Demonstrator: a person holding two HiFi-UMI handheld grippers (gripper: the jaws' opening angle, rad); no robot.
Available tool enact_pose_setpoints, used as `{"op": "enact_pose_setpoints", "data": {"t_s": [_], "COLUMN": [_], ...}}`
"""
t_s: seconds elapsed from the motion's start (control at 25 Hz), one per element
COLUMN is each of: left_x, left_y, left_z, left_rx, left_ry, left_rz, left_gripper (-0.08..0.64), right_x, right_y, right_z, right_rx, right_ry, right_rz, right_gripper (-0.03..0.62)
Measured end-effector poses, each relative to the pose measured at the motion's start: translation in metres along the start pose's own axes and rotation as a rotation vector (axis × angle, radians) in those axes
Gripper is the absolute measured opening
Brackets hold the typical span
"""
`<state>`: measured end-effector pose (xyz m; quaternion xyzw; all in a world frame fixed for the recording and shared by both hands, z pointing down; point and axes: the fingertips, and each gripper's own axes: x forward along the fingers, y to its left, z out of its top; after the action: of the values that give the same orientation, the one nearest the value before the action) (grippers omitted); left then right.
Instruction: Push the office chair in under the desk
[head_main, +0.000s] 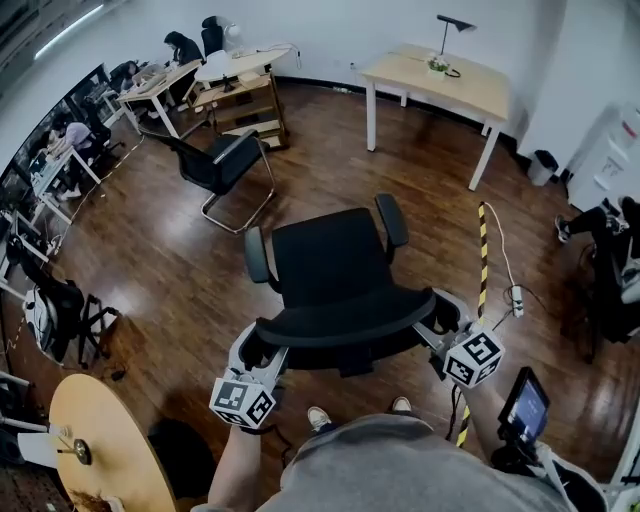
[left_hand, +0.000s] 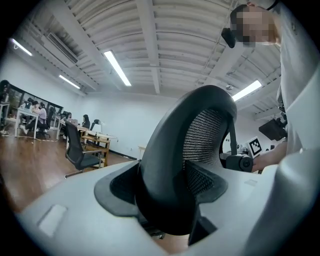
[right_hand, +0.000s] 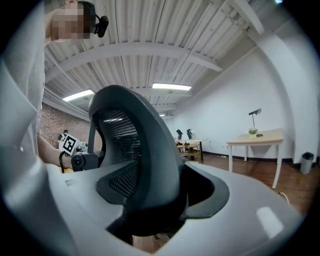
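No words, numbers or brand names can be read; the two marker cubes (head_main: 243, 402) show only black-and-white square patterns.

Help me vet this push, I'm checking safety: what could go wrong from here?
1. The left claw and right claw grip only the backrest rim of the chair; it could swivel or slip when pushed.
2. A power strip and its cable lie on the floor toward the desk; the chair's base might snag them.
3. The desk stands across the room, so the path may drift.
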<state>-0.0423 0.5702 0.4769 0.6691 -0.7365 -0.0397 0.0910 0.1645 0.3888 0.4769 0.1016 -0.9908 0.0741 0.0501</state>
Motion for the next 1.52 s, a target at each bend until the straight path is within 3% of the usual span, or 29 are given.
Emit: {"op": "enact_pose_setpoints", "data": {"t_s": [0.2, 0.4, 0.84, 1.32, 1.52], "left_x": [0.013, 0.005, 0.006, 0.001, 0.006], "left_y": [0.023, 0.058, 0.107, 0.152, 0.161], "left_z": [0.012, 0.02, 0.034, 0.038, 0.04], "left_rx": [0.008, 0.015, 0.008, -0.003, 0.0], "left_ry": [0.029, 0.056, 0.115, 0.239, 0.276], "left_rz": [-0.083, -0.172, -0.322, -0.424, -0.473], "left_gripper": [0.279, 0.279, 0.27, 0.265, 0.262], "right_x": [0.005, 0.018, 0.042, 0.077, 0.085], "right_y": [0.01, 0.047, 0.096, 0.146, 0.151], "right_z": [0.009, 0.006, 0.004, -0.003, -0.004], "right_rx": [0.013, 0.024, 0.07, 0.141, 0.164], "right_ry": [-0.018, -0.046, -0.061, -0.009, 0.003], "right_rz": [-0.079, -0.165, -0.272, -0.191, -0.211], "right_gripper": [0.279, 0.279, 0.276, 0.262, 0.259]}}
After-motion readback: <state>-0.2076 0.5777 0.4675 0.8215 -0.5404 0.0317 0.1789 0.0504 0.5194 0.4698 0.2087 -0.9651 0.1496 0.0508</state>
